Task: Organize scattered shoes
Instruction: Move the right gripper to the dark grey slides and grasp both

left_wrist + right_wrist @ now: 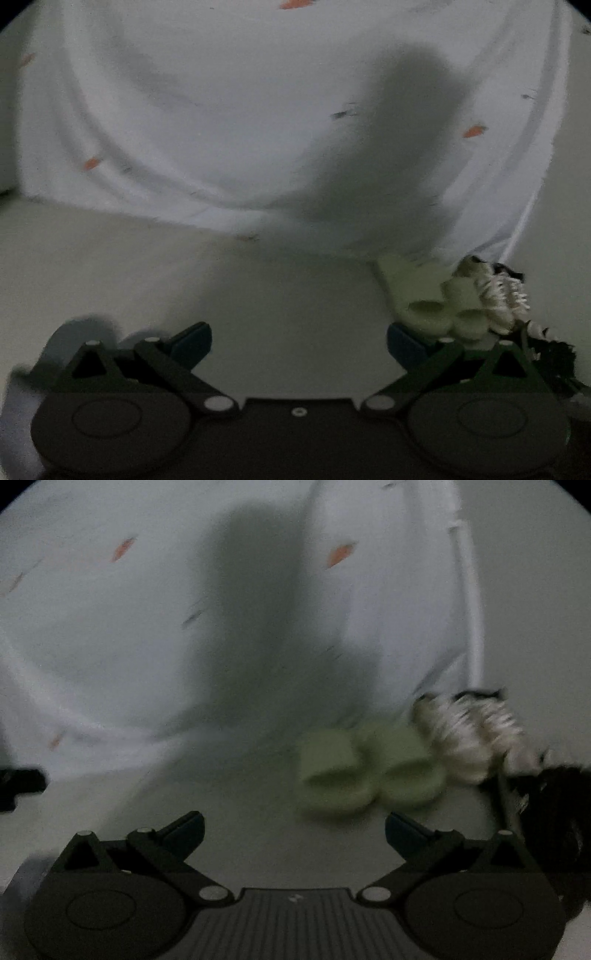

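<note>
A pair of pale green slides lies side by side on the light floor, just beyond and right of my right gripper, which is open and empty. Right of the slides sit white-laced sneakers, blurred by motion, with something dark and fuzzy beside them. In the left wrist view the green slides and the laced sneakers lie at the right, near the right fingertip of my left gripper. That gripper is open and holds nothing.
A white sheet with small orange and grey marks hangs down to the floor behind the shoes, with a large shadow on it. Pale floor spreads out left of the shoes. A dark object shows at the left edge.
</note>
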Demonstrator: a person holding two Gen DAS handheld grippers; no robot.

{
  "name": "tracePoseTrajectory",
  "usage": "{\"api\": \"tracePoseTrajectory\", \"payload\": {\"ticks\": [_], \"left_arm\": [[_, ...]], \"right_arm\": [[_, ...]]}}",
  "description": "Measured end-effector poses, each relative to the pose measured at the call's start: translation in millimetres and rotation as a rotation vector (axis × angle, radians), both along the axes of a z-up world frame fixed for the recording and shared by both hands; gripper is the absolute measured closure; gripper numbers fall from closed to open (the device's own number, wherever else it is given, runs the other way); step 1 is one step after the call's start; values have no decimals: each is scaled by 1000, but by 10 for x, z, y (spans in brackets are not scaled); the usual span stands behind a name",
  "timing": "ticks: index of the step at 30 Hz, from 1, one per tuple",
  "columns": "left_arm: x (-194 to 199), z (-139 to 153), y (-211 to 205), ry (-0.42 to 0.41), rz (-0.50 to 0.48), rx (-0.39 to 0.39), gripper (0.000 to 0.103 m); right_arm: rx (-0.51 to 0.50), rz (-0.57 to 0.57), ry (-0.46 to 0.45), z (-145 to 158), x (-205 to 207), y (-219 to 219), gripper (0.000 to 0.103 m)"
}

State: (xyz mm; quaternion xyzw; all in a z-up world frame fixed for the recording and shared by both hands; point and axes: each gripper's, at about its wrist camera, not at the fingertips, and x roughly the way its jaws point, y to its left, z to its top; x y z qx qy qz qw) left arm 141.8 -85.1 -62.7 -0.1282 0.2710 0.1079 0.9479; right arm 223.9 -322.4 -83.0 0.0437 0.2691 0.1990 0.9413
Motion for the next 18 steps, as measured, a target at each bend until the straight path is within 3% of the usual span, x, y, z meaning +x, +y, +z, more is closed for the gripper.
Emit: {"api": "tracePoseTrajectory", "payload": {"ticks": [5,9,16,18], "left_arm": [[-667,23,343,22,62,20,1],[-911,54,696,39,36,32,1],[-1227,54,1535,68,-43,55,1],[-1276,14,1663,81,-56,56,1]], "right_arm": [[-17,145,-54,67,-378,380,2],[-16,158,-51,63,-711,831,27],[-5,233,-77,-181,-1602,1695,56],[-14,272,-47,-339,-1849,1961,75]]}}
